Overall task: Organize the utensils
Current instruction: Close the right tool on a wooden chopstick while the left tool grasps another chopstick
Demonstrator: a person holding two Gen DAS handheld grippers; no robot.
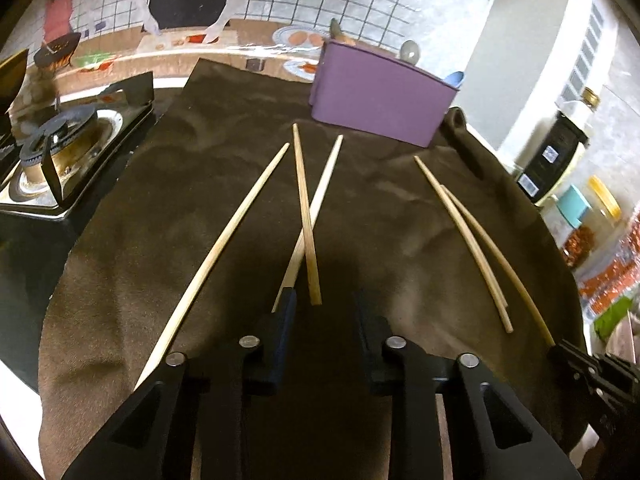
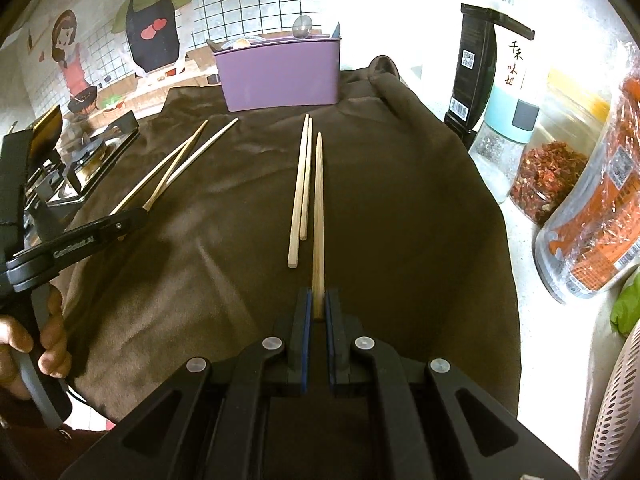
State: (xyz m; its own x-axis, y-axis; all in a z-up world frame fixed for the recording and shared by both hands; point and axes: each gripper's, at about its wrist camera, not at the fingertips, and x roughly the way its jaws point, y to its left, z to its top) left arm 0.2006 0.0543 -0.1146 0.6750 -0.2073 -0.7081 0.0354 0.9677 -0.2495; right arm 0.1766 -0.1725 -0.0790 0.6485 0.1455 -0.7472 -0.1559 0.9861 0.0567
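Already one chopstick (image 2: 318, 216) clamped in right gripper (image 2: 318, 306); left gripper (image 1: 324, 300) jaws apart, empty; crossed pair (image 1: 306, 216) best approached singly.

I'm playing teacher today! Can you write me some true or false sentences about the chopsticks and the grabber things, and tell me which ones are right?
1. The right gripper is pinching one chopstick. True.
2. The holder behind the chopsticks is green. False: it is purple.
3. The chopsticks lie on a brown cloth. True.
4. The left gripper is squeezing a chopstick. False: its jaws stand apart with nothing pressed between them.
5. Two chopsticks cross each other in front of the left gripper. True.
6. The purple holder is empty. False: a spoon pokes out of it.
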